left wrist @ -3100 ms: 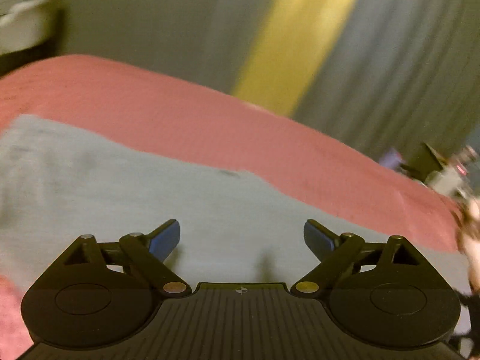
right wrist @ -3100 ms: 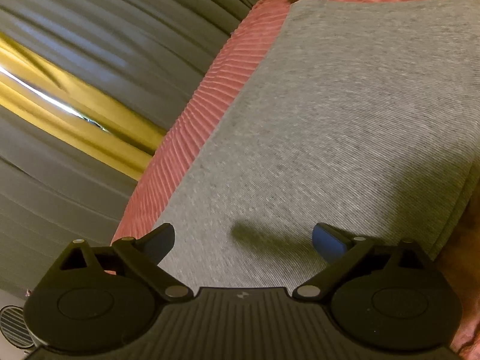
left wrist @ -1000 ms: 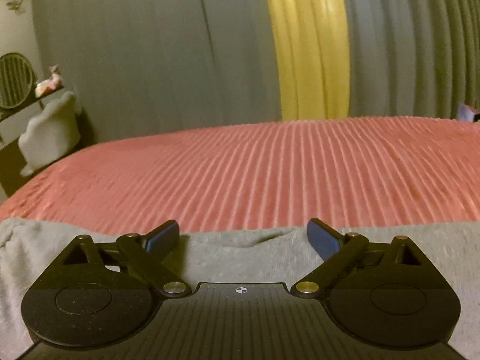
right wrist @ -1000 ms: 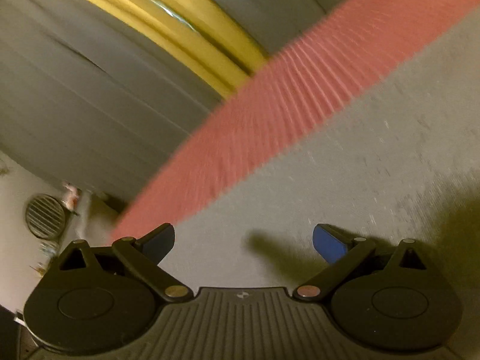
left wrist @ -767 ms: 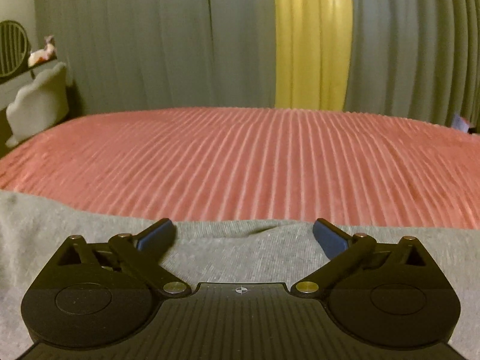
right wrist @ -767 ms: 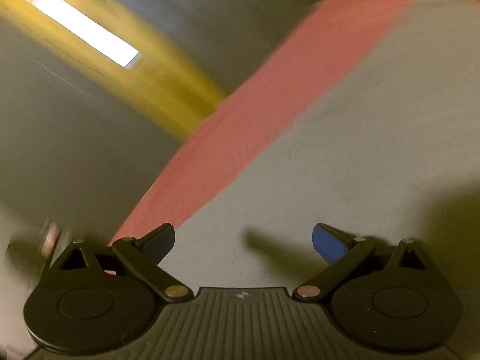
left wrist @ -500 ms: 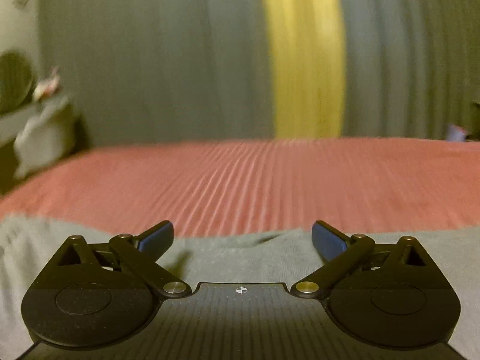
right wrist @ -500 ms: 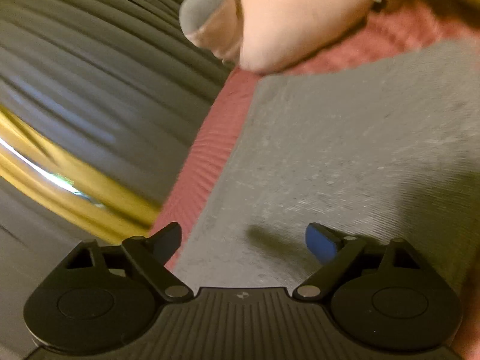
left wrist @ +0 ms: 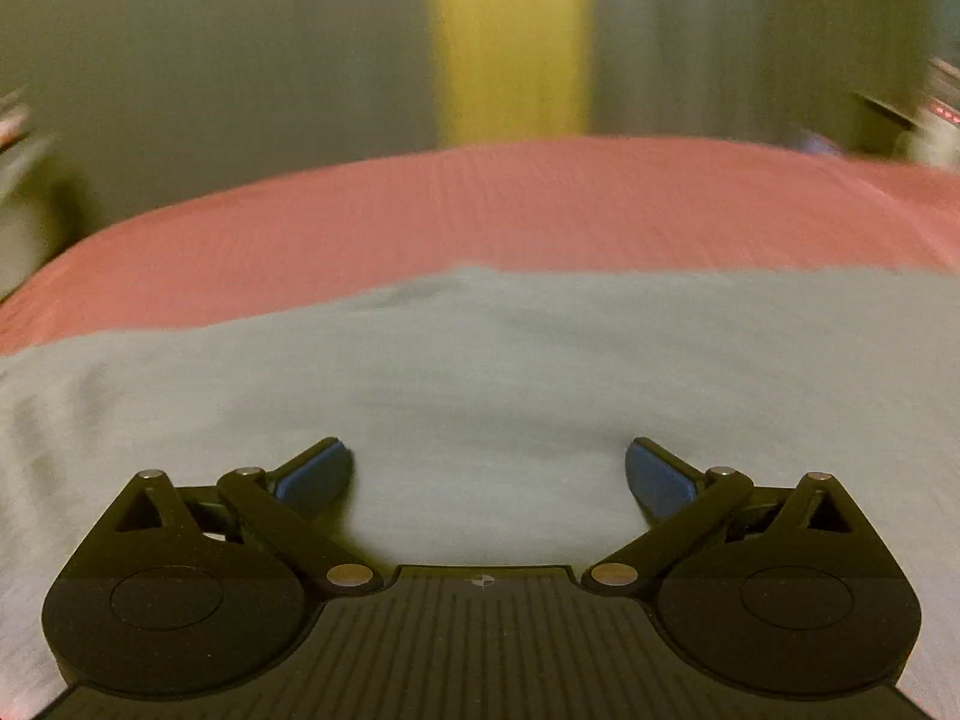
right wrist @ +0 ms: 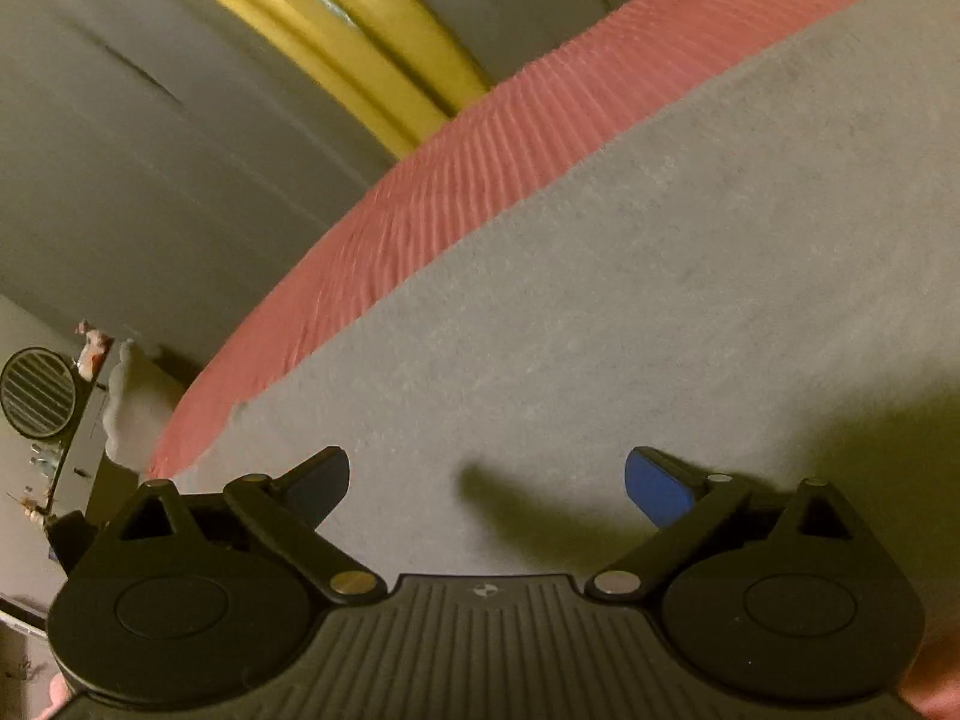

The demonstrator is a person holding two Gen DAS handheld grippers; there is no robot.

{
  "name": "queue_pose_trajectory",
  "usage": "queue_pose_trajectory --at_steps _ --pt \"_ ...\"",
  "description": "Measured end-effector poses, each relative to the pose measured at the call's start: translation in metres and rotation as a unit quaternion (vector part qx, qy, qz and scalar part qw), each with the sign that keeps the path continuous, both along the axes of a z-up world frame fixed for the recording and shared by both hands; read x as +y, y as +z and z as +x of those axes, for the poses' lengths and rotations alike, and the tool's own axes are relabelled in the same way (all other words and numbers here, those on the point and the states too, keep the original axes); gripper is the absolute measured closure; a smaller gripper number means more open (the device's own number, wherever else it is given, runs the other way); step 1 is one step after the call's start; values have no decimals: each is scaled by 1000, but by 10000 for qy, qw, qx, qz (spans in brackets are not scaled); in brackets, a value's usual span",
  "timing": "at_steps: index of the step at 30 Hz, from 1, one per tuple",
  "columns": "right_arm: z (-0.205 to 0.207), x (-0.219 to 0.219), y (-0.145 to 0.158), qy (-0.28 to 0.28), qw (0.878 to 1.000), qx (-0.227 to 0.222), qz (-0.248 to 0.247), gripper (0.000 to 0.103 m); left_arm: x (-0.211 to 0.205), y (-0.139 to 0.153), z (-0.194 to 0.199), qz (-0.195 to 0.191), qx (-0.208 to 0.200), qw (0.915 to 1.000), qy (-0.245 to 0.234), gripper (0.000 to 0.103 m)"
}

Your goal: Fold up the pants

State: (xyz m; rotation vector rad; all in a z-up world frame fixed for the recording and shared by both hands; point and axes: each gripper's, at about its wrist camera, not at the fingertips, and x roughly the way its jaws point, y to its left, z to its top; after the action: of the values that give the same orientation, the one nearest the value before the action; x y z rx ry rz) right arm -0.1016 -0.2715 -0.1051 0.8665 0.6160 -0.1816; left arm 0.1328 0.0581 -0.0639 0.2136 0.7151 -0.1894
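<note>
On the ribbed pink bedspread (left wrist: 540,210) the grey pants (left wrist: 480,360) lie spread flat, filling the lower half of the left wrist view, their far edge running across the cover. Over them the left gripper (left wrist: 487,471) has just been opening its jaws; they stand wide apart with only flat cloth below and nothing pinched between the blue pads (left wrist: 315,477). Behind the bed hangs a grey curtain (left wrist: 240,60) with a yellow strip (left wrist: 510,42).

From the right wrist view, a round vent (right wrist: 39,393) sits at far left, then the curtain, then the bedspread's edge slanting upward. The right gripper (right wrist: 487,477) hovers over the pants, jaws spread wide, gripping nothing, its shadow on the cloth.
</note>
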Motion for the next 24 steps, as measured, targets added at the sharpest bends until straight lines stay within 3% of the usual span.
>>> queue_pose_trajectory --at_steps 3,5,7,8,10,12,16,19,21,23,24 --pt "-27 -23 1 -1240 9921 176 -29 4 51 3 16 -135 115 9880 1535 0" --pt "-52 -42 -2 -2247 9739 305 -28 4 95 9 20 -612 265 9654 2520 0" --pt "-70 -58 -7 -2736 9616 202 33 4 132 16 16 -912 156 9380 3341 1" --pt "-80 -63 -9 -2891 9572 77 145 4 146 21 11 -932 -13 9256 3668 1" --pt "-102 -71 -14 -3290 9434 -186 361 4 162 29 1 -1049 -329 9103 3990 1" --pt "-123 -77 -19 -3500 9330 -521 649 4 163 33 0 -1153 -451 9110 3934 1" --pt "-146 -87 -20 -3844 9138 -889 966 4 149 24 3 -941 -107 9298 3557 1" --pt "-183 -103 -33 -3908 8986 -1301 1513 4 145 10 5 -1229 292 9266 3542 1" --pt "-205 -109 -44 -4059 8839 -1503 1770 5 141 9 4 -1199 314 9267 3548 1" --pt "-225 -112 -51 -4478 8651 -1315 1837 9 137 7 5 -1038 309 9302 3507 1" --pt "-235 -114 -55 -4541 8561 -1494 1962 10 134 8 5 -955 297 9322 3478 1"
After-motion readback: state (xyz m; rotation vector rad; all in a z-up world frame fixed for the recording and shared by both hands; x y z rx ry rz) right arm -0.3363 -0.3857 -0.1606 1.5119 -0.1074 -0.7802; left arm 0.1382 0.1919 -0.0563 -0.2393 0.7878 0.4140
